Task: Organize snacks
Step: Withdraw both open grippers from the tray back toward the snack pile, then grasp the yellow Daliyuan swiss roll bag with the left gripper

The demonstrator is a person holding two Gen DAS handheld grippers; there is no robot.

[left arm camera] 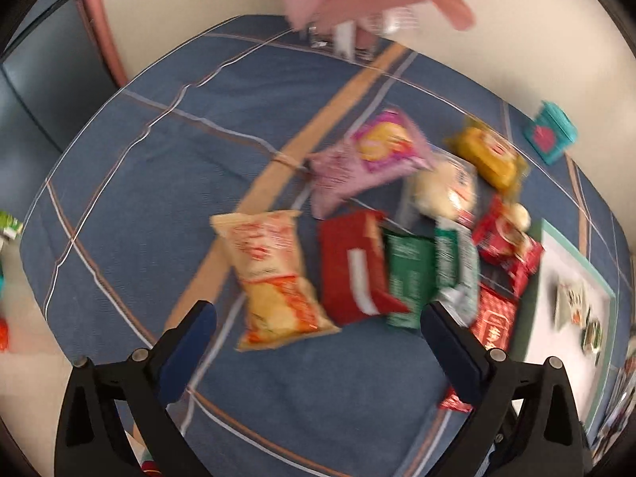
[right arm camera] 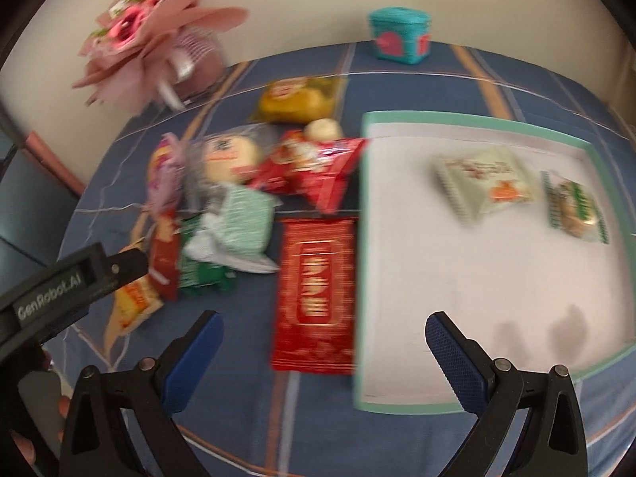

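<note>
Red foil, flat and oblong, the red packet [right arm camera: 316,292] lies on the cloth-covered surface [right arm camera: 246,417] directly ahead of the right tongs [right arm camera: 324,340], long axis pointing away, one edge touching the mint-rimmed tray [right arm camera: 363,238]. Both right and left tongs [left arm camera: 318,328] gape, released and empty. Crinkly glossy pouches cluster just left.

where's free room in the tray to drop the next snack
The tray is bare across its near half and left side; two packets sit far right. Left of it the snack pile is crowded.
</note>
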